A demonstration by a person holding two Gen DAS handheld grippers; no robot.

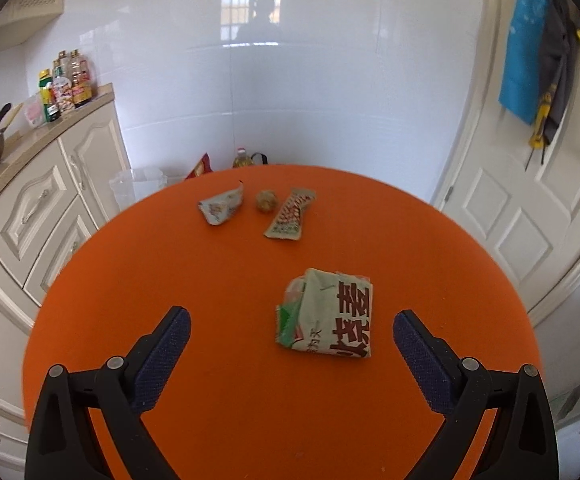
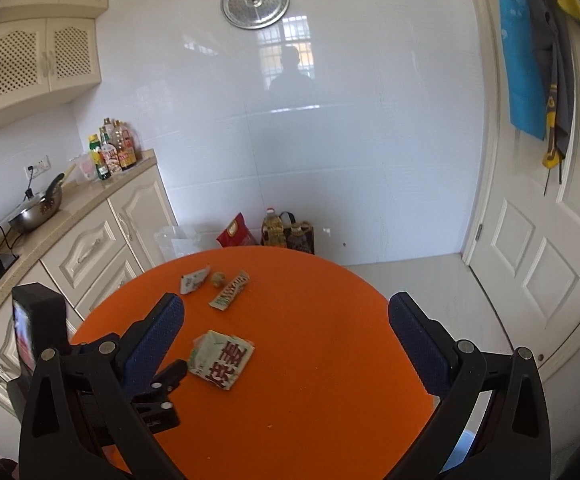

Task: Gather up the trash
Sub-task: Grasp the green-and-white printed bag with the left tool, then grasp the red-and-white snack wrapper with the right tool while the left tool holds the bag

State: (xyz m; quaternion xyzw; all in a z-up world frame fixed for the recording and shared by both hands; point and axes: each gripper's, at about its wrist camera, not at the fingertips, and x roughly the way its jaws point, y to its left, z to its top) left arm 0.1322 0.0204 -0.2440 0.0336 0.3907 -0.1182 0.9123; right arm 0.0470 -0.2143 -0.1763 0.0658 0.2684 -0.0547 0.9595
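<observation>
While hidden leftward, steamer lid (image 2: 255, 0) shows rightward.

Nearest me a folded green-white packet (image 1: 327, 313) lies flat; beyond it a striped wrapper (image 1: 290, 215), brown ball (image 1: 266, 201) and crumpled wrapper (image 1: 221, 209).

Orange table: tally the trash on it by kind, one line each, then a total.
Wrappers: 3 — large folded wrapper, striped wrapper, pale wrapper
Crumpled ball: 1
Total: 4, all lying apart on the table; neither open gripper, left or right, holds any.
</observation>
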